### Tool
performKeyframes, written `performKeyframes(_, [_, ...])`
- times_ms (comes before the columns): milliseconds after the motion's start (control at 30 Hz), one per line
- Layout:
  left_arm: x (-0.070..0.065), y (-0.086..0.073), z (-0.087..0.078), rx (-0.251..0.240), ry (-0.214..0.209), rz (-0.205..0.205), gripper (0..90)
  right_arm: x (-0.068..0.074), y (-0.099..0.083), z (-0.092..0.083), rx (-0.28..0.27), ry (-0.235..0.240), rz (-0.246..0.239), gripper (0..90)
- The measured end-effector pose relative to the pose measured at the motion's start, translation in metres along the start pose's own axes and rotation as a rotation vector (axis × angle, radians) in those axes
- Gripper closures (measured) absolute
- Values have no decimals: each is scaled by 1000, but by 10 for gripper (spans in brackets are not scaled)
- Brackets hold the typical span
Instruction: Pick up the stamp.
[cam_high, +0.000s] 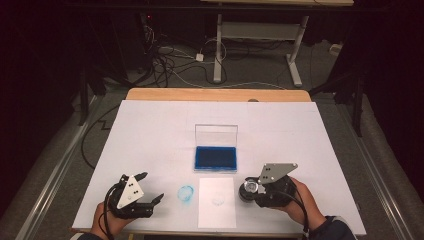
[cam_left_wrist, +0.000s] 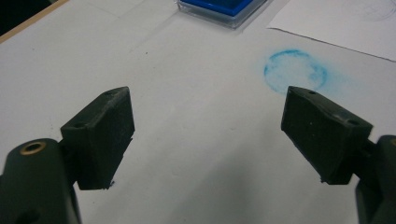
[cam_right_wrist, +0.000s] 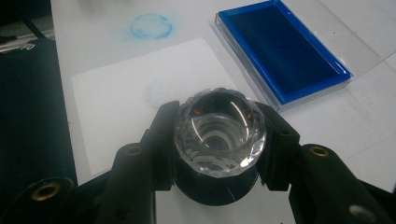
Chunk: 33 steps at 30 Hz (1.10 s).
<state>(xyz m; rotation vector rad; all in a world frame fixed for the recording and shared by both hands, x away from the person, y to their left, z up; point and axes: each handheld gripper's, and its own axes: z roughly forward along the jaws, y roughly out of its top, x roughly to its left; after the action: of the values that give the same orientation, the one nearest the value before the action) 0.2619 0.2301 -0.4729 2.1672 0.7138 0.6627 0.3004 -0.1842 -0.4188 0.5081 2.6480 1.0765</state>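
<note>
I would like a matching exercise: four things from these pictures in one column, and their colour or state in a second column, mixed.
Things:
1. ink pad
2. stamp
3. left gripper
4. sheet of paper

States:
a. jaws open, nothing between them
b. white, with a faint round print
c. deep blue, lid open
d. held in the right gripper

Pairs: 1-c, 2-d, 3-a, 4-b

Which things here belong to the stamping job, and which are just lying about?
Job:
stamp, clamped in the right gripper
ink pad
paper sheet

Lying about:
blue ring smudge on the table
cables on the floor
</note>
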Motion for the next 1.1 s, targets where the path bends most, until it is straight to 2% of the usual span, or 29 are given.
performKeyframes(400, [-1,-1,-2,-3,4,-5,164,2,3,-5,-15,-4,-17,564])
performKeyframes(1100, [-2,-1,0,3,-13,-1,164,-1,0,-13,-33,-24,-2,564])
